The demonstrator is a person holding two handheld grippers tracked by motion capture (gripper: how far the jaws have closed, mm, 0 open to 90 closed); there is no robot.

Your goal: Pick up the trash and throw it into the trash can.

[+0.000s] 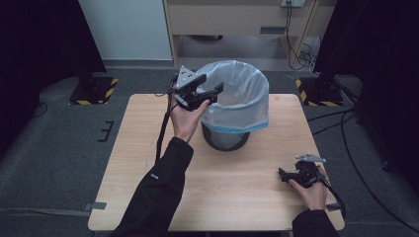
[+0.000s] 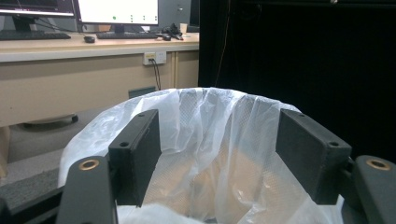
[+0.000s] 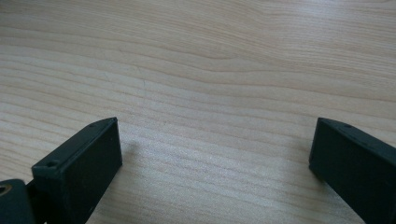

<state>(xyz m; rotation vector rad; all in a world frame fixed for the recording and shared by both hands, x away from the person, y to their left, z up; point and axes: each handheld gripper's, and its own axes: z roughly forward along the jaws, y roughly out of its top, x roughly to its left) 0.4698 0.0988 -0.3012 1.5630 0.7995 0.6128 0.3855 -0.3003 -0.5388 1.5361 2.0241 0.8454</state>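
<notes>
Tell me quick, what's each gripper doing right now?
Left gripper: open, holding nothing, at the bin liner's rim.
Right gripper: open, holding nothing, low over the table.

The high view is dim and soft, its corners falling into near-black, while the pale table point(image 1: 237, 197) and translucent bag point(image 1: 242, 96) catch the most light. In the left gripper view, bright monitors point(image 2: 116, 10) glow at the top edge and the right half stays black. The right gripper view is evenly lit, with a faint shadow beside one jaw and blurred near edges.
</notes>
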